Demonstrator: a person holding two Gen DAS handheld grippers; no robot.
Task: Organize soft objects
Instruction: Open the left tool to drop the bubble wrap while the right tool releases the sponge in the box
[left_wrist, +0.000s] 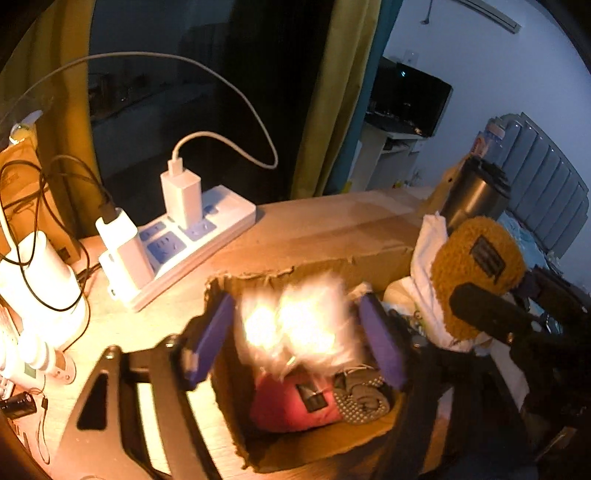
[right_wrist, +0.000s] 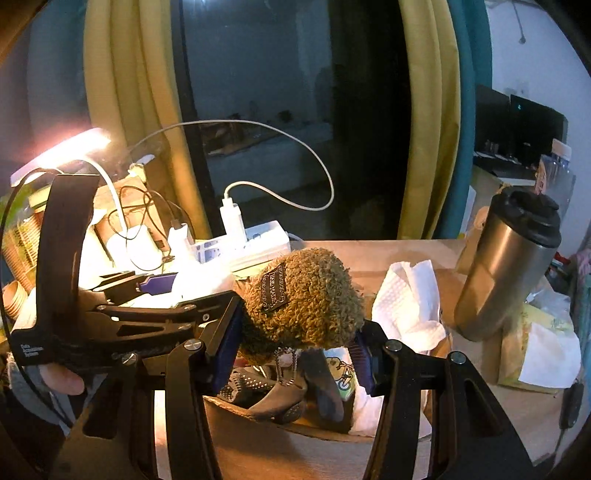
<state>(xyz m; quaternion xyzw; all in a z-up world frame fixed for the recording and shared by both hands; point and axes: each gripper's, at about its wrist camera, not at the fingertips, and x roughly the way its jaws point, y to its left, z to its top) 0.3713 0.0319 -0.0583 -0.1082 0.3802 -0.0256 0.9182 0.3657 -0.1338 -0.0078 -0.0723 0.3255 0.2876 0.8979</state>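
Right gripper (right_wrist: 295, 343) clamped on brown fuzzy item (right_wrist: 306, 299) above cardboard box (left_wrist: 280, 284), left gripper (left_wrist: 295, 343) parted around white fluffy item (left_wrist: 299, 321) over box, pad contact unclear

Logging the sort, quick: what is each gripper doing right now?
Left gripper: open, white fluffy item between its fingers over the cardboard box.
Right gripper: shut on brown fuzzy pouch.

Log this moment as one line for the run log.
left gripper: open, white fluffy item between pads over cardboard box | right gripper: shut on brown plush
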